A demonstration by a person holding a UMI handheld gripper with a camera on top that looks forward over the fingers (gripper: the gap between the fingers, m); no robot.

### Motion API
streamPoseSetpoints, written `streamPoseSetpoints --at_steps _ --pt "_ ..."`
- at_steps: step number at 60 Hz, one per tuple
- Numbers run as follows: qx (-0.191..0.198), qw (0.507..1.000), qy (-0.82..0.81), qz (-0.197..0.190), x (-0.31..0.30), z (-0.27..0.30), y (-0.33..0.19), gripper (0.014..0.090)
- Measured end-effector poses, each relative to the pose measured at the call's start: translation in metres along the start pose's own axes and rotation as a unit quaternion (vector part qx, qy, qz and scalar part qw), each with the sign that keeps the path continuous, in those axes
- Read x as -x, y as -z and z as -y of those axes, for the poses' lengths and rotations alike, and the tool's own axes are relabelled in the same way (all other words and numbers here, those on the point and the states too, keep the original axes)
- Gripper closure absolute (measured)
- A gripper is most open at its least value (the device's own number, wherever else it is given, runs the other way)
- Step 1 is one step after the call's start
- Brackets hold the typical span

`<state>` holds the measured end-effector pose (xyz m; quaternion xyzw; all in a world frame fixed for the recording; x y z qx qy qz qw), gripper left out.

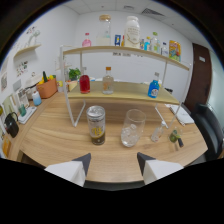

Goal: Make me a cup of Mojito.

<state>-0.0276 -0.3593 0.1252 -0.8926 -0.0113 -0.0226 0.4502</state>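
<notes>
My claw [111, 167] hangs above the near edge of the light wooden tabletop [55, 140], its two pale fingers [70, 172] spread apart with nothing between them. Just beyond the fingers stands a silver drinks can with a yellow-and-dark label [96, 125], upright, and beside it to the right a clear glass tumbler holding ice cubes [132, 128]; the two are near each other but not touching. Further right sits a smaller clear glass [156, 133], and beyond that a small dark green object [174, 136] that I cannot identify. Behind them rises a white wire-framed shelf with wooden boards [125, 92]. On its lower board stand a bottle of red liquid [84, 83], a clear bottle with an orange cap [108, 80] and a blue bottle [154, 88]. The upper board carries assorted bottles and jars. To the left, an orange pot [47, 88] rests on the tabletop.
</notes>
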Motion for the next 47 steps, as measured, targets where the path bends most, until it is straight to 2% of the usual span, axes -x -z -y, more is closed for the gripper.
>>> streamPoseSetpoints --at_steps 8,17,47 --pt "0.017 1.0 0.002 -0.022 -0.032 -0.006 0.001 0.0184" --pt "0.019 0.999 0.001 -0.028 -0.052 -0.004 -0.001 0.0185" --pt "0.02 1.0 -0.007 -0.012 -0.068 0.0 -0.007 0.0188"
